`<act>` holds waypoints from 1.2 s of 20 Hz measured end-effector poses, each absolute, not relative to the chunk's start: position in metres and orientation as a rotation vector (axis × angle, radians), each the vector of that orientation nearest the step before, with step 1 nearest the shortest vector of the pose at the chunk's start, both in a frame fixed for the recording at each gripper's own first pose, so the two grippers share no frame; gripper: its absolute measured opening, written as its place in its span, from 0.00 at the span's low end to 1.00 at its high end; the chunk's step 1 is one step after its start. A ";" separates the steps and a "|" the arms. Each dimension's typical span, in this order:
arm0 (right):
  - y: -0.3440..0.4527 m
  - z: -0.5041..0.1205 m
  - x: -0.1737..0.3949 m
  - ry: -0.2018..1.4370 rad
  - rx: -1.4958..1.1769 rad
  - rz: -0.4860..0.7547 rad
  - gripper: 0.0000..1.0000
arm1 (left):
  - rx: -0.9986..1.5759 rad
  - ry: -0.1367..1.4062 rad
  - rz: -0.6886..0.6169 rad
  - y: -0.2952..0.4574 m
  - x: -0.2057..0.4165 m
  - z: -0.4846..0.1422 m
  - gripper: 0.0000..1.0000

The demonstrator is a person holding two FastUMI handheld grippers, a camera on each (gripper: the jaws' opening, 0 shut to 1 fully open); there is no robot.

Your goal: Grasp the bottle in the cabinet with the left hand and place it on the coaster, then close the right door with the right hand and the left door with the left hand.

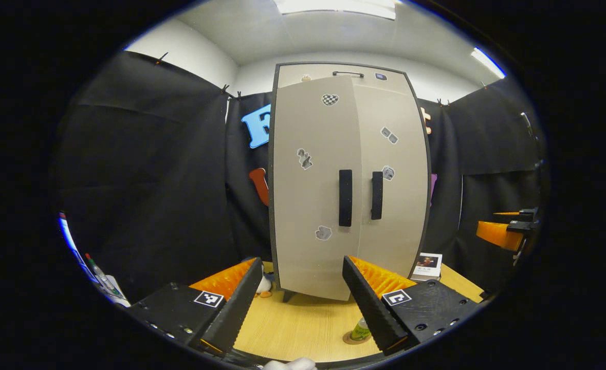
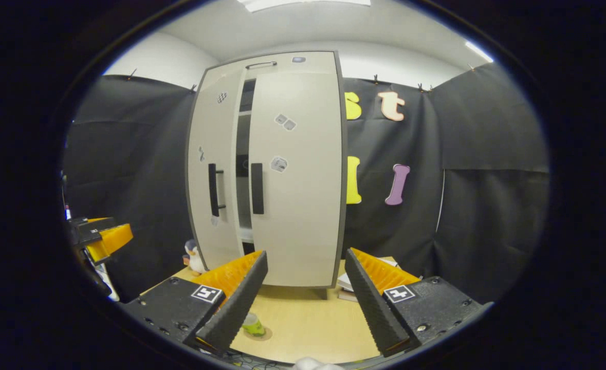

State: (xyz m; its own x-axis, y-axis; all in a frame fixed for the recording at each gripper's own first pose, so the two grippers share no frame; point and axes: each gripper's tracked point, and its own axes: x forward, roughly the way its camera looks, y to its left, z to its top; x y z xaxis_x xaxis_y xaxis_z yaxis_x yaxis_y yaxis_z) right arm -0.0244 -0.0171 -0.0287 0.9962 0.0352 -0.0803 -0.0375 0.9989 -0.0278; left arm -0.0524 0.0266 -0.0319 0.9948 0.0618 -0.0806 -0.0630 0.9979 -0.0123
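A: Where's the bottle (image 1: 362,329)?

B: Low in the left gripper view, right of centre, standing on the round coaster (image 1: 355,338) on the table (image 1: 303,324), half hidden behind that gripper's right finger. In the right gripper view it sits at the bottom, left of centre, beside a finger. So I'd judge the placing done.

A: And the tongs?

B: The left gripper (image 1: 297,303) has its jaws spread wide with nothing between them but bare table and the foot of the cabinet (image 1: 349,174). The right gripper (image 2: 303,303) is just as wide apart and empty too.

A: Doors?

B: In the right gripper view the right door (image 2: 297,174) looks flush or close to it. The left door (image 2: 213,169) stands ajar, with a dark slit and shelf edges between the two. From the left gripper view they look nearly closed, but the fisheye bends the edges, so I can't tell how far the left one stands out.

A: What could go wrong?

B: The left gripper hangs in front of the left handle (image 1: 345,198) and above the bottle. If it drops on the way in, a finger could clip the bottle off the coaster. A push off-centre, or too hard, might rock the cabinet on its feet or bounce the door back open. The small penguin toy (image 2: 194,257) at the cabinet's lower left corner lies near the door's sweep, though I'd say it is outside it.
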 end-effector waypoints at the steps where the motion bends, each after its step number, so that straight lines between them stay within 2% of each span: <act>1: -0.017 -0.029 -0.025 0.079 -0.031 0.036 0.99 | -0.013 0.077 0.064 0.027 -0.051 -0.030 0.96; 24: -0.019 -0.024 -0.017 0.060 -0.037 0.001 1.00 | 0.010 0.058 0.003 0.019 -0.027 -0.023 0.96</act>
